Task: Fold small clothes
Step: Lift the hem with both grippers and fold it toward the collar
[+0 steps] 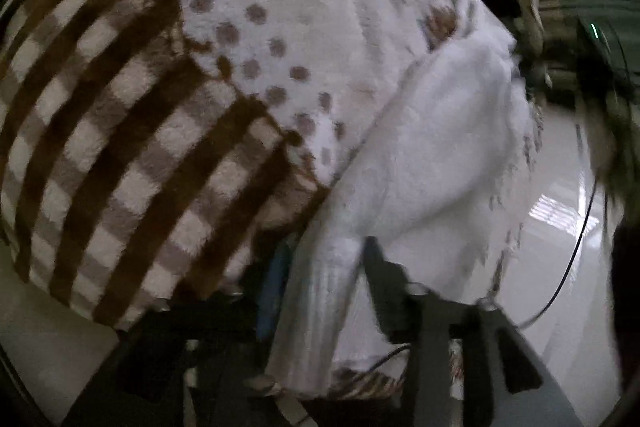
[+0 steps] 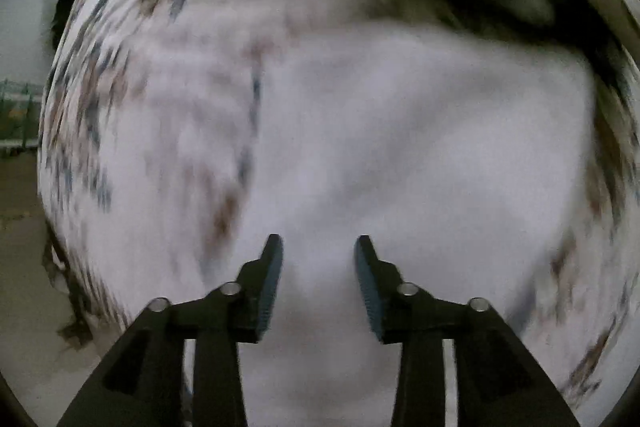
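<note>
A fuzzy white garment (image 1: 304,7) with brown checks and dots fills the left wrist view. Its plain white inner side (image 1: 440,155) is folded over at the right. My left gripper (image 1: 320,259) is shut on a white ribbed edge of the garment (image 1: 316,307), which hangs between its fingers. In the right wrist view the same garment (image 2: 400,131), white with dark flecks, fills the frame and is blurred. My right gripper (image 2: 319,247) is open just above the white cloth and holds nothing.
A pale glossy floor (image 1: 560,267) with a thin black cable (image 1: 576,247) lies at the right of the left wrist view. Dark clutter (image 1: 580,27) sits at the upper right. A pale table surface (image 2: 24,267) shows at the left edge of the right wrist view.
</note>
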`<action>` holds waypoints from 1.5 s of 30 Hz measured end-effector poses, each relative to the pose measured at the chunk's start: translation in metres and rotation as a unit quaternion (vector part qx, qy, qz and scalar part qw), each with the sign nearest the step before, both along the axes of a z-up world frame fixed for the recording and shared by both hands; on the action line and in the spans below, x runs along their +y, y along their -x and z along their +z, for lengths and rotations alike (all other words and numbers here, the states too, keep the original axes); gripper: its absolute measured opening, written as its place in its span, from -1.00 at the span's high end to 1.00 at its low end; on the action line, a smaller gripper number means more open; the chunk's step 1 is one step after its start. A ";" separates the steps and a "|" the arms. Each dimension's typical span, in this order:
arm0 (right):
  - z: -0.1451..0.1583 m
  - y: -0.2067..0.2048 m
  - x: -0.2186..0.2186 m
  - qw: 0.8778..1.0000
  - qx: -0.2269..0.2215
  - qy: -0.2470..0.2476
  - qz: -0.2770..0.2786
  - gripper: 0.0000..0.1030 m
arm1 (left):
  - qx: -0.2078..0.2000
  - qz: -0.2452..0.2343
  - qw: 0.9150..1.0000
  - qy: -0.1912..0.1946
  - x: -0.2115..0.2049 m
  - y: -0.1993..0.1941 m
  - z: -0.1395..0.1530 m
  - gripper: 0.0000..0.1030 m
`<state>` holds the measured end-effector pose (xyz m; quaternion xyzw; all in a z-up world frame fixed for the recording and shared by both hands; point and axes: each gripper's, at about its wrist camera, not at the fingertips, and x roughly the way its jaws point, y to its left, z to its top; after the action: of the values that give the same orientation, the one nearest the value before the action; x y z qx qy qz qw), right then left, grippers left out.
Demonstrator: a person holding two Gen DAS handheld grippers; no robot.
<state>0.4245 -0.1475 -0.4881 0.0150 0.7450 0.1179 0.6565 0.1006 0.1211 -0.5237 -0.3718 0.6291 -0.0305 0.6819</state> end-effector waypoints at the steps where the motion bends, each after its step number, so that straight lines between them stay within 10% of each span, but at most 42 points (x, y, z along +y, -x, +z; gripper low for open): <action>1: 0.004 0.029 -0.013 1.000 0.004 0.003 -0.004 0.03 | 0.004 -0.008 1.000 -0.002 -0.002 0.001 0.002 0.06; 7: -0.045 0.221 -0.084 0.983 0.155 -0.013 -0.096 0.01 | 0.024 -0.050 0.997 -0.056 -0.021 0.001 0.009 0.11; 9: -0.071 0.267 -0.095 0.969 0.199 -0.043 -0.143 0.04 | 0.024 -0.048 0.995 -0.078 -0.026 0.003 0.014 0.59; 10: -0.079 0.283 -0.097 0.964 0.208 -0.055 -0.157 0.19 | 0.029 -0.048 0.995 -0.087 -0.028 0.002 0.015 0.85; 11: -0.083 0.299 -0.099 0.960 0.205 -0.074 -0.177 0.87 | 0.028 -0.042 0.994 -0.092 -0.029 0.003 0.018 0.85; 25: -0.040 0.388 -0.103 0.972 0.148 -0.104 -0.150 0.96 | 0.000 -0.008 0.995 -0.099 -0.025 0.011 0.072 0.86; 31: -0.076 0.398 -0.071 0.978 0.154 -0.088 -0.106 0.96 | 0.054 -0.010 0.990 -0.133 -0.002 0.006 0.008 0.85; 35: -0.105 0.389 -0.070 0.977 0.174 -0.089 -0.086 0.85 | 0.075 -0.007 0.993 -0.091 0.006 0.003 -0.010 0.46; 38: -0.091 0.375 -0.086 0.966 0.199 -0.134 -0.092 0.18 | 0.076 -0.019 0.992 -0.102 0.003 0.003 0.026 -0.16; 41: -0.057 0.361 -0.123 0.966 0.166 -0.159 -0.115 -0.23 | 0.037 -0.034 0.992 -0.115 -0.007 -0.011 0.071 -0.17; 45: -0.013 0.308 -0.175 0.966 0.102 -0.164 -0.170 -0.28 | -0.033 -0.048 0.993 -0.106 -0.030 -0.082 0.110 -0.22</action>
<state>0.1161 -0.3228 -0.5012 0.2607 0.7650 0.1229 0.5760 0.1826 0.0908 -0.4138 -0.2658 0.6230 -0.0086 0.7356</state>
